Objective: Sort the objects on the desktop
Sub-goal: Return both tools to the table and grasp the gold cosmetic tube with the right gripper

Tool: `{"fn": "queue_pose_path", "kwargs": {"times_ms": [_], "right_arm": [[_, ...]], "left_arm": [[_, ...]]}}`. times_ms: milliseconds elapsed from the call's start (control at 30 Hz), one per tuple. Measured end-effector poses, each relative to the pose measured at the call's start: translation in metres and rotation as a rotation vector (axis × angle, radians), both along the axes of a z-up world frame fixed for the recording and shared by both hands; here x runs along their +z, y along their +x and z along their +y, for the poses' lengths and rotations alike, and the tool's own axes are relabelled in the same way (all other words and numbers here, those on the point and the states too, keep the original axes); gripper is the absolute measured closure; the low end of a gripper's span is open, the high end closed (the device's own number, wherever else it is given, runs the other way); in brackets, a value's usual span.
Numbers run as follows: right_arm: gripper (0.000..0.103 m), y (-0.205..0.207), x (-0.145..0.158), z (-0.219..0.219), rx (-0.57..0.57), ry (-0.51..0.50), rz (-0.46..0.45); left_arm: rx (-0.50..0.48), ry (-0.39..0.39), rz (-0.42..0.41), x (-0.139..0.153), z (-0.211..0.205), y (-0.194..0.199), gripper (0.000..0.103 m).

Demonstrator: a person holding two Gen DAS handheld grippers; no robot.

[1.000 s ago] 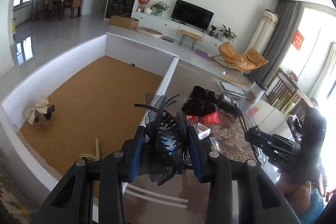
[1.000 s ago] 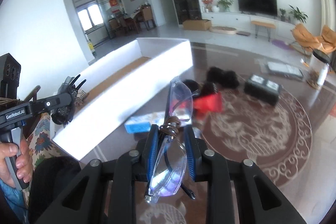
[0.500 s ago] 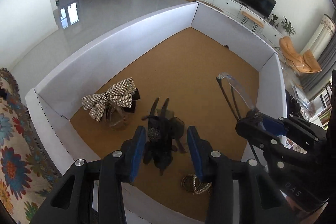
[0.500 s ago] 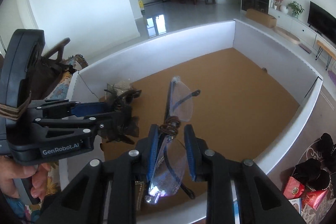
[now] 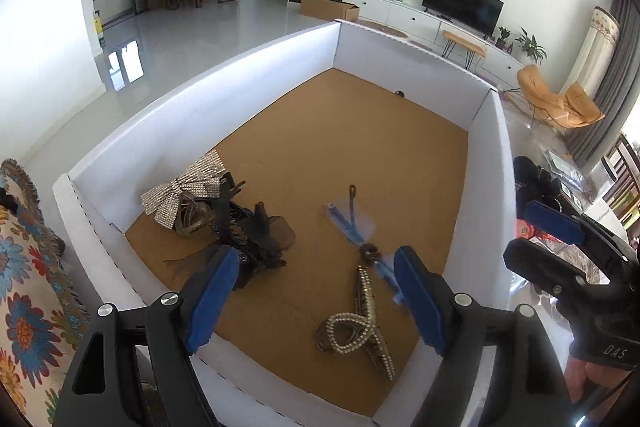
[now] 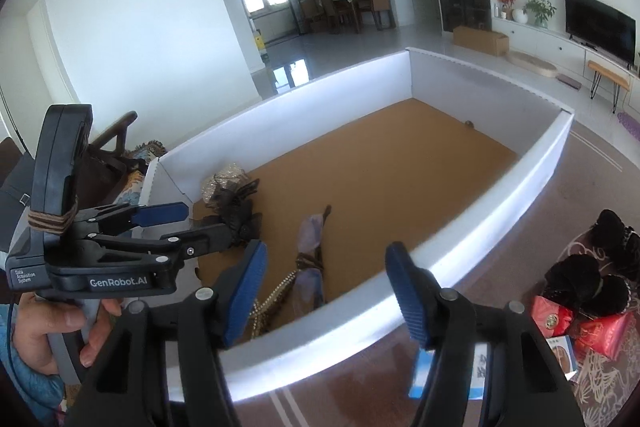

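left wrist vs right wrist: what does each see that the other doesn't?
Left wrist only: the whole pearl hair clip near the box's front wall, and the rhinestone bow in full.

Right wrist only: the red packets and the blue-and-white carton on the table outside the box, plus the hand holding the left gripper.

Both: the white box, the clear glasses and the black mesh hair clip lying inside, both grippers open.
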State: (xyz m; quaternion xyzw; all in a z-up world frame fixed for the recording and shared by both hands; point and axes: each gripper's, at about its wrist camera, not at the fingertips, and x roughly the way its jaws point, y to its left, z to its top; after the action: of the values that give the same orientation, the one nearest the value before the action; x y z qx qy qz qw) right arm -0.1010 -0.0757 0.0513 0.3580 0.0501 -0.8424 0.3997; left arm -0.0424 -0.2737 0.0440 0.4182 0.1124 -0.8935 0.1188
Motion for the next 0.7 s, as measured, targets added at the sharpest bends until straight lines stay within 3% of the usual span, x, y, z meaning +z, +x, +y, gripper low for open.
{"fn": "queue_pose_path", "kwargs": {"times_ms": [33,100,233,433,600,700], "right_arm": [[0.018,0.007,0.001,0.018,-0.02,-0.021,0.012],[0.016,0.02,-0.003,0.058,-0.073,-0.039,0.031],[0.014,0.039,-0.033,0.138,-0.227,0.062,0.026],[0.014,0.06,-0.085,0.232,-0.386,0.295,-0.034],[0.01,0.07,-0.1,0.269,-0.413,0.293,-0.091],[0.004,0.068,-0.102,0.254,-0.388,0.31,-0.089]], "left_arm": [[-0.022,-0.009,0.017,0.004,0.011,0.003,0.024],[-0.082,-0.021,0.057,0.013,0.037,0.013,0.024],[-0.25,-0.05,0.098,0.02,0.104,0.021,0.023],[-0.482,-0.156,-0.012,-0.015,0.199,0.009,0.023],[-0.556,-0.177,-0.121,-0.056,0.239,0.003,0.023],[-0.541,-0.175,-0.145,-0.069,0.241,0.001,0.023]]}}
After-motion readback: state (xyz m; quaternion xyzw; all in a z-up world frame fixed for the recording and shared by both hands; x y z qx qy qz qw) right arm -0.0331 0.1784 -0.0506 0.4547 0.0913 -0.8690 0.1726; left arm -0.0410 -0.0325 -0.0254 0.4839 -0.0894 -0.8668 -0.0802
